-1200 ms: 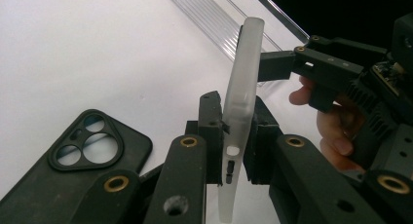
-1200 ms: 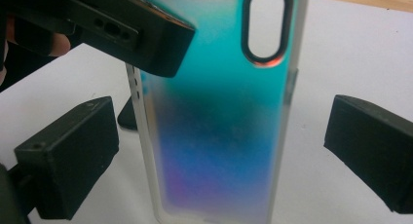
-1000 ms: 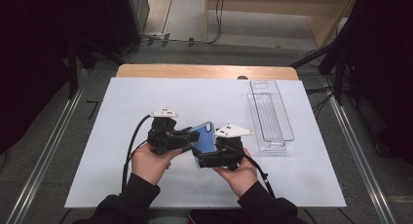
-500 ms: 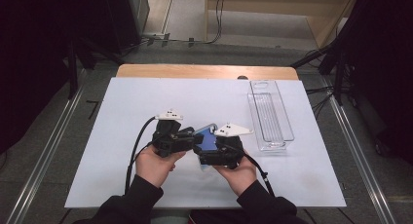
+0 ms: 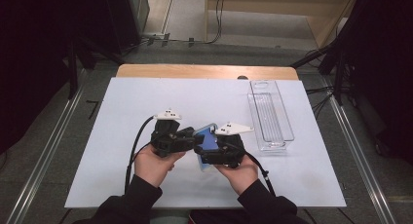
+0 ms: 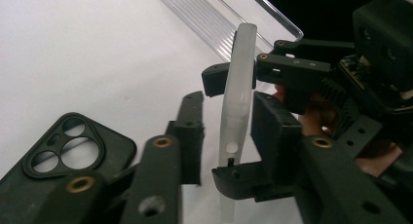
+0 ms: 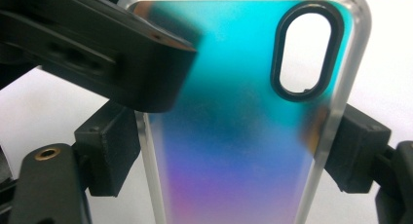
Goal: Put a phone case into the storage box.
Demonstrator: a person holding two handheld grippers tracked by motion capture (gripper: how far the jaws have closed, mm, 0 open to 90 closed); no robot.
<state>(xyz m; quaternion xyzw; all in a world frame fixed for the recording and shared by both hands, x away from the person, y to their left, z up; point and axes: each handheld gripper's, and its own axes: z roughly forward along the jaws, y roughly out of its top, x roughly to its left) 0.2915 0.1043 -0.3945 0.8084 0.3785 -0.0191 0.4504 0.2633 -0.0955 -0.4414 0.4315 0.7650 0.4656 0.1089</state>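
Now, going left to right: the left gripper (image 5: 187, 139) has just been opening — its jaws stand loose around the case (image 6: 237, 117), one pad clearly apart. The right gripper (image 5: 207, 153) squeezes the case's long edges, holding it upright between both hands — above the table (image 5: 122, 117).

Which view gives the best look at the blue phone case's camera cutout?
The right gripper view: the blue phone case faces it flat, its oval cutout unobstructed. The left gripper view shows the case edge-on; the high view shows a small blue patch.

A white table (image 5: 146, 102) stands on grey floor (image 5: 58, 136), dark surroundings.
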